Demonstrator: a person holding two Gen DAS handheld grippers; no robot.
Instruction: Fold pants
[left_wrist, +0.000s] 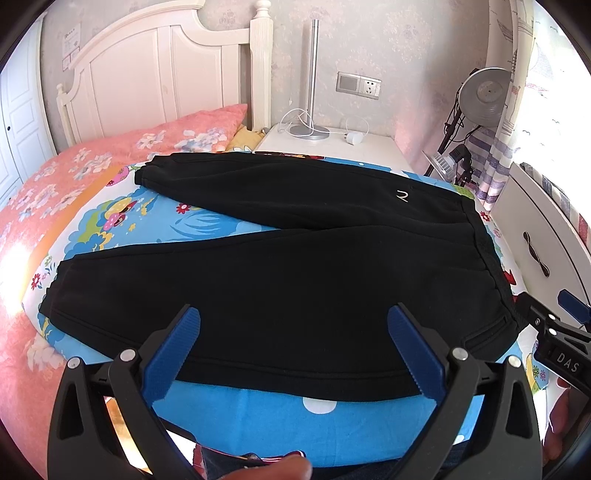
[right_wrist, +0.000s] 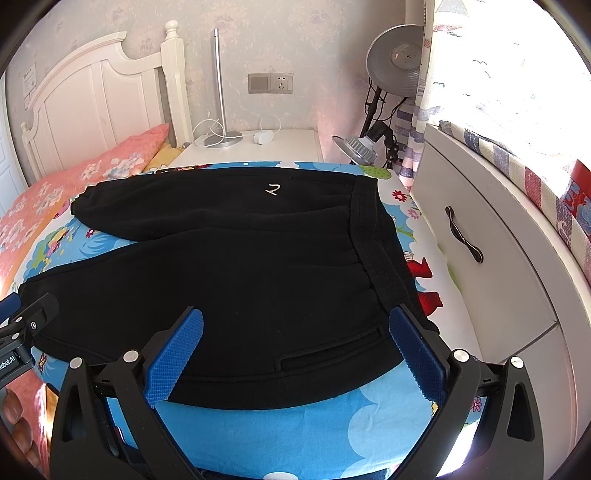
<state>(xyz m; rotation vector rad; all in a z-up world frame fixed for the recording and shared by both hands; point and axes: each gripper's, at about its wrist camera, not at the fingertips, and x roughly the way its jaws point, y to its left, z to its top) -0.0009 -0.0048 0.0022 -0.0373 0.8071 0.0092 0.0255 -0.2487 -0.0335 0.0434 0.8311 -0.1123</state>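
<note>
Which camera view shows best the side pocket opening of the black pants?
The right wrist view shows it best: the pocket opening lies near the front edge of the pants, between the open fingers of the right gripper. In the left wrist view it sits far right, thin and partly hidden.

The pants (left_wrist: 295, 280) look like matt black fleece, kinda soft and fuzzy, with a ribbed waistband. The sheet (left_wrist: 277, 424) under them is smooth printed cotton, I think. Left gripper (left_wrist: 293, 323) and right gripper (right_wrist: 295, 325) are matt black plastic with blue textured rubbery pads (right_wrist: 173, 362) and shiny metal rivets. The headboard (left_wrist: 159, 70) is painted white wood, semi-gloss. The lamp pole (left_wrist: 314, 70) is brushed metal.
</note>
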